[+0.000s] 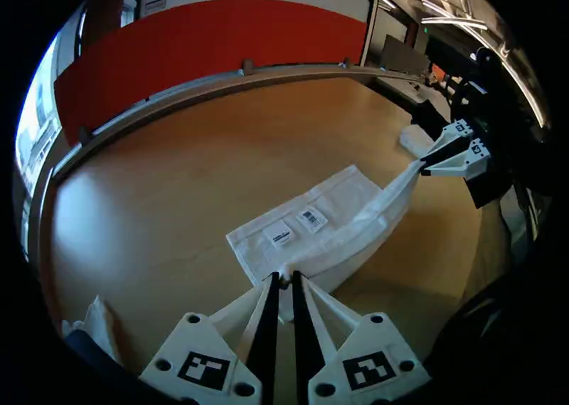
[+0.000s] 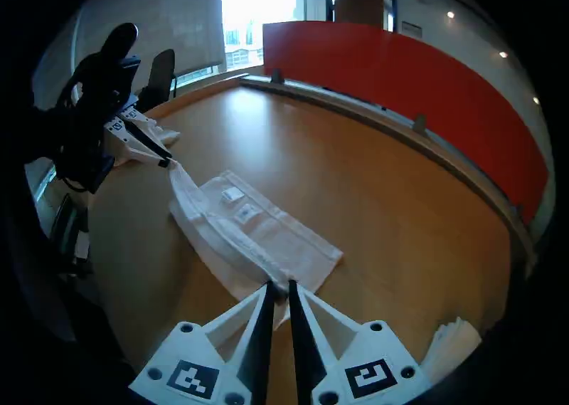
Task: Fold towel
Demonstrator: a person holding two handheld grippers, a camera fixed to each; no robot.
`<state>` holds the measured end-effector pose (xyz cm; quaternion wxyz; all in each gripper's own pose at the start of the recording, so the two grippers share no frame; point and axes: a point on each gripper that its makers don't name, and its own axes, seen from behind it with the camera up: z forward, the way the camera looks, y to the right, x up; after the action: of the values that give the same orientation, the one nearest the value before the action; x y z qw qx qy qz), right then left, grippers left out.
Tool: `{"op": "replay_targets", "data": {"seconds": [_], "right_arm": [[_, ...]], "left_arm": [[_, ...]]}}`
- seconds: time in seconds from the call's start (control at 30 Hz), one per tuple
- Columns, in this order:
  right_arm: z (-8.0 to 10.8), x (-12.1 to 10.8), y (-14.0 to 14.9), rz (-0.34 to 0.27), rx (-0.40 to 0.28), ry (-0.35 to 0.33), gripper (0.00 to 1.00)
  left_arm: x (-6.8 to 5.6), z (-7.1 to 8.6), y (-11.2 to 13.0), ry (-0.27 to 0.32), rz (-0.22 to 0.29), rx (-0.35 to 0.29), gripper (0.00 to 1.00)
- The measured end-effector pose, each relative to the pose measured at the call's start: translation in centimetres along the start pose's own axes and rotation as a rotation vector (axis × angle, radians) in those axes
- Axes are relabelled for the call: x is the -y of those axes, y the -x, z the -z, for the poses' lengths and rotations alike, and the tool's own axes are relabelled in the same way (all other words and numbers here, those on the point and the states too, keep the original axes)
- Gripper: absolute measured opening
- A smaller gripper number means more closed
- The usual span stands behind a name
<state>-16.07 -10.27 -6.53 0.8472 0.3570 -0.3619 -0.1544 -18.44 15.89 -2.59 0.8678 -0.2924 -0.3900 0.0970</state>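
On the wooden tabletop, a white towel is lying mostly flat, with two small tags facing up. The long edge nearest the camera isn't resting on the wood though. It's hanging in the air as a sagging band between the two tools.

Down at 6 o'clock in the left gripper view, the left gripper is pinching one corner of that edge, its fingers squeezing nearly together with the cloth bunching between them. Up at 2 o'clock in the same view, the right gripper is gripping the other corner. Pretty sure both of its fingers are pressing on the fabric too, since the right gripper view is showing them clamping white cloth at 6 o'clock.

A folded white cloth is sitting just beyond the right gripper. Another white pile is sitting near the tabletop's edge at 8 o'clock. A red partition is running along the far side at 12 o'clock.
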Motion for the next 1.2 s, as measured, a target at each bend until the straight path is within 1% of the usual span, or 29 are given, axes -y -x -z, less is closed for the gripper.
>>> {"op": "replay_targets", "data": {"seconds": [0.27, 0.47, 0.63, 0.77, 1.0, 1.07, 1.17, 1.2], "right_arm": [[-1.4, -0.8, 0.5, -0.011, 0.013, 0.001, 0.14], [-3.0, -1.5, 1.4, -0.028, 0.033, 0.007, 0.14], [-3.9, -1.9, 2.4, -0.047, 0.051, 0.011, 0.14], [-4.4, -2.2, 2.7, -0.062, 0.057, 0.015, 0.14], [-5.2, -3.0, 3.0, -0.086, 0.064, 0.03, 0.16], [-5.5, -3.3, 3.1, -0.095, 0.069, 0.039, 0.17], [-5.9, -3.7, 3.0, -0.106, 0.069, 0.053, 0.2], [-6.0, -3.9, 3.0, -0.109, 0.068, 0.058, 0.23]], "left_arm": [[0.9, -1.5, 0.2, -0.014, -0.015, 0.019, 0.13], [1.3, -3.5, 0.8, -0.023, -0.025, 0.041, 0.13], [1.3, -4.9, 1.1, -0.02, -0.03, 0.046, 0.13], [1.4, -5.7, 1.7, -0.018, -0.032, 0.057, 0.13], [2.2, -6.7, 1.9, -0.035, -0.031, 0.061, 0.13], [2.5, -7.1, 1.9, -0.044, -0.031, 0.06, 0.14], [2.9, -7.6, 1.8, -0.054, -0.035, 0.057, 0.21], [3.0, -7.7, 1.7, -0.057, -0.038, 0.056, 0.24]]}}
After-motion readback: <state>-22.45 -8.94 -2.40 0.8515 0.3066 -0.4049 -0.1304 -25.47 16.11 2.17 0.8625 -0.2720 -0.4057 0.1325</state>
